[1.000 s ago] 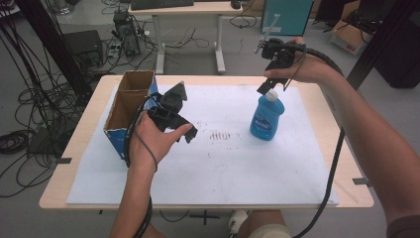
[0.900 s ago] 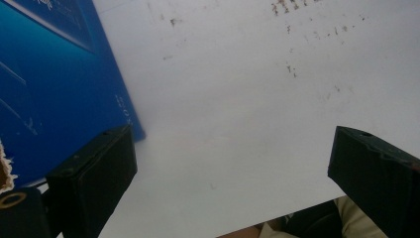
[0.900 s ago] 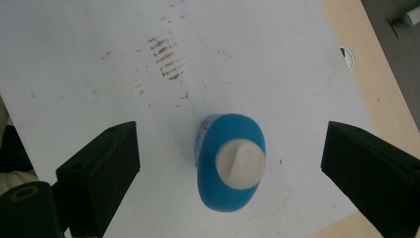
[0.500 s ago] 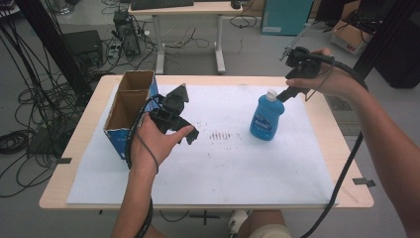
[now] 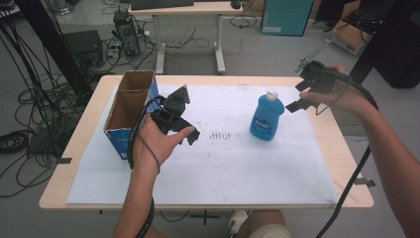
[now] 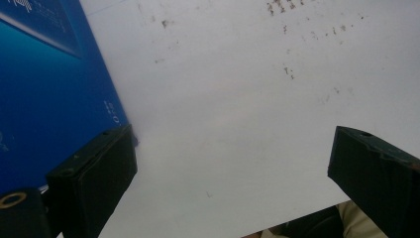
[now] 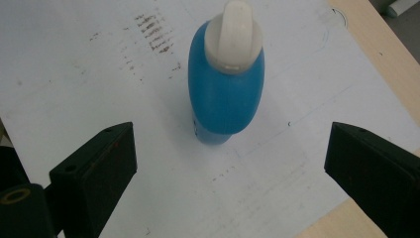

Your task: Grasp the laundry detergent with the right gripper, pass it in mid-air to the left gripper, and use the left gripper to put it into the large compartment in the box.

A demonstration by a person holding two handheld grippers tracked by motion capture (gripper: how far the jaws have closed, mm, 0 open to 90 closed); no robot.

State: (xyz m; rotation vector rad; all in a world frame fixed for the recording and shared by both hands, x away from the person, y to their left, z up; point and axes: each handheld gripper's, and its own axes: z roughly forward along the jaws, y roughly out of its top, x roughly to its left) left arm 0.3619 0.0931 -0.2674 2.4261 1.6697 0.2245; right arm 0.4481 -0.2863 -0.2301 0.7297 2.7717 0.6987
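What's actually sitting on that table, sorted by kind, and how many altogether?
Blue bottle with white cap: 1
Open cardboard box with blue sides: 1
White sheet covering the tabletop: 1
Hand-held grippers above the table, left gripper and right gripper: 2
Total: 5

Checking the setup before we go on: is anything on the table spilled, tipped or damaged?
Nothing is spilled or tipped. The blue bottle stands upright with its white cap on, and the cardboard box stands upright. The one blemish is brown smudges on the white sheet.
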